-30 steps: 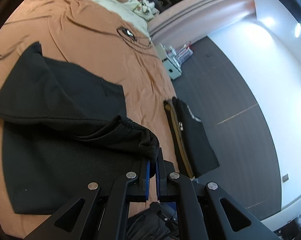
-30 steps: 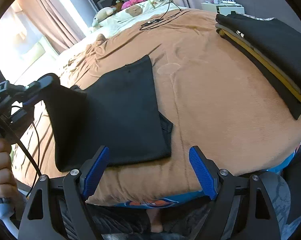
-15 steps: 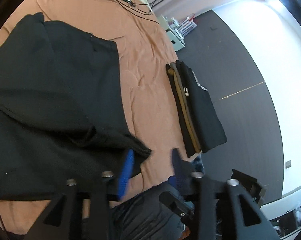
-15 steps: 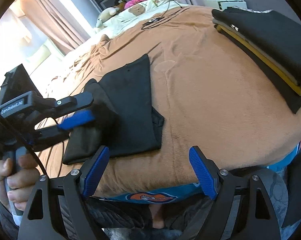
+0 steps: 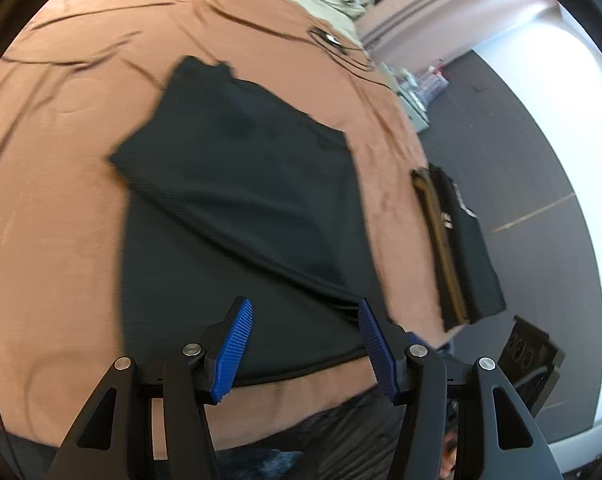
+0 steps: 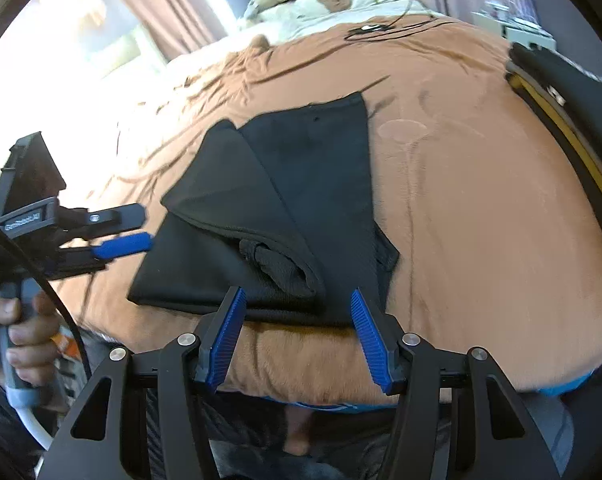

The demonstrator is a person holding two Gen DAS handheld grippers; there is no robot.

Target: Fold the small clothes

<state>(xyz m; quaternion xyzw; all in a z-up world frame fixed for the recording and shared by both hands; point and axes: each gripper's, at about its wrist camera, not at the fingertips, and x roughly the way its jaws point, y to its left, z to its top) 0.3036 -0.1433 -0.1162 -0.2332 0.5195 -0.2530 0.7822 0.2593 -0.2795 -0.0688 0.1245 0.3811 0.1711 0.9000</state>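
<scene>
A black garment (image 5: 237, 200) lies on the brown bed cover (image 5: 61, 220), one side folded over at a slant. My left gripper (image 5: 305, 308) hovers over the garment's near edge; its jaws are opening and the pads press on nothing. The right wrist view shows the same garment (image 6: 285, 184) with a bunched sleeve (image 6: 281, 268) near its front edge. My right gripper (image 6: 297, 294) sits just before that edge. Its jaws are closing, with the cloth's edge in line between them but not touched. The left gripper (image 6: 121, 240) shows at the left, held by a hand (image 6: 17, 332).
A stack of folded clothes (image 5: 461, 248) (image 6: 561, 120) sits at the bed's right edge. A black cable (image 6: 381, 30) and pillows with soft toys (image 6: 333, 0) lie at the far end. Dark floor (image 5: 521, 140) and a white shelf unit (image 5: 417, 108) are past the bed.
My left gripper let go of the garment's fold, opened and drew back; the fold now lies flat on the garment. My right gripper's jaws narrowed and came closer to the front edge.
</scene>
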